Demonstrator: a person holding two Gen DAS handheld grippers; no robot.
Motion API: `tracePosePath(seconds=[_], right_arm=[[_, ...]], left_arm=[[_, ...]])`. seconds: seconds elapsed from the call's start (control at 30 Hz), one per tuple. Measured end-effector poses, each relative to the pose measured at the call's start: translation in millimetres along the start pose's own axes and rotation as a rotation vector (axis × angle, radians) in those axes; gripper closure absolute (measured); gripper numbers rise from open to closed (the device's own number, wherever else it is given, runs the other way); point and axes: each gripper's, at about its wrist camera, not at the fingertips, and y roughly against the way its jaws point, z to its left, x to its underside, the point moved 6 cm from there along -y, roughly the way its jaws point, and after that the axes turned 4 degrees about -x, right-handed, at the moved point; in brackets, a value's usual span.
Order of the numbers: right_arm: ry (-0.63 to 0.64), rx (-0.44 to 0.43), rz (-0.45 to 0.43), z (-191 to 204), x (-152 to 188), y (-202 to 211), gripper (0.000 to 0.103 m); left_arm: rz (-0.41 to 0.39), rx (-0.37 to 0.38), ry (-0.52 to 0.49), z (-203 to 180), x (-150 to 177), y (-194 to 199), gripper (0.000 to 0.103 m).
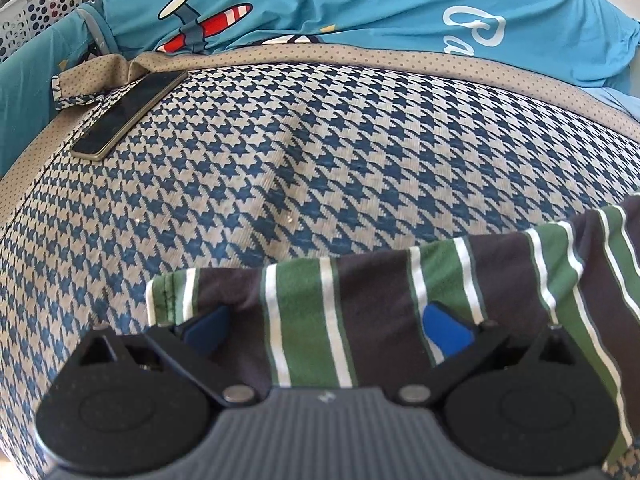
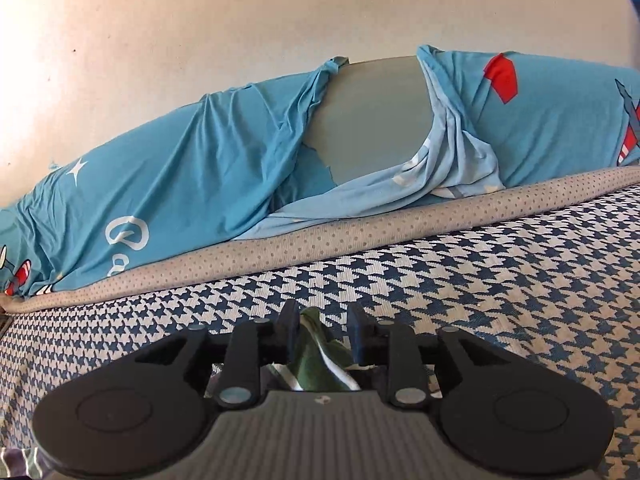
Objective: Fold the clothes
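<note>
We are working a striped garment (image 1: 360, 312), green, dark and white, lying on the houndstooth mat (image 1: 280, 160) of the bed. In the left wrist view its edge is running from about 8 o'clock up toward 3 o'clock, draped over our left gripper (image 1: 326, 330); the blue pads (image 1: 446, 334) are standing wide apart with cloth lying across the gap, so that gripper is spread and gripping nothing that we can see. In the right wrist view our right gripper (image 2: 325, 334) is pinching a bunched fold of the same garment (image 2: 316, 344), the fingers drawn close on the cloth, low over the mat.

We are judging this as a fold in progress: one side pinched, the other merely under the fabric. Whether we are gathering an edge to carry it over or just letting one down, the pictures are not settling.

Beyond, at 12 o'clock, a blue printed sheet (image 2: 180, 160) is covering a long bolster, and a phone (image 1: 128, 114) is lying at 10 o'clock near a perforated basket (image 1: 40, 4). Any carry toward 10 o'clock is calling for care around that phone, and both grips need equal tension so the stripes are staying straight.
</note>
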Motion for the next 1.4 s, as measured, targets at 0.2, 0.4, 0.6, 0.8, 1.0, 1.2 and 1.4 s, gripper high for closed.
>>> tracePosePath(seconds=[0.2, 0.4, 0.6, 0.8, 1.0, 1.2, 1.4], right_arm=[[0.009, 0.005, 0.037, -18, 2, 24, 0.073], [0.02, 0.028, 0.113, -43, 14, 43, 0.067], [-0.051, 0.03, 0.195, -68, 29, 58, 0.067], [-0.191, 0.015, 0.26, -79, 39, 65, 0.067], [-0.263, -0.016, 0.284, -76, 40, 69, 0.067], [-0.408, 0.021, 0.304, -83, 50, 77, 0.067], [-0.545, 0.037, 0.309, -90, 59, 88, 0.067]], left_arm=[[-0.016, -0.021, 0.015, 2, -3, -2, 0.0], [-0.026, -0.034, 0.028, 3, -6, -3, 0.0], [-0.036, -0.058, 0.025, 1, -5, 0, 0.0], [-0.037, -0.067, 0.018, -3, -5, 0, 0.0], [-0.037, -0.068, 0.013, -5, -6, 0, 0.0], [-0.036, -0.062, 0.007, -5, -5, 1, 0.0], [-0.034, -0.061, 0.005, -5, -5, 1, 0.0]])
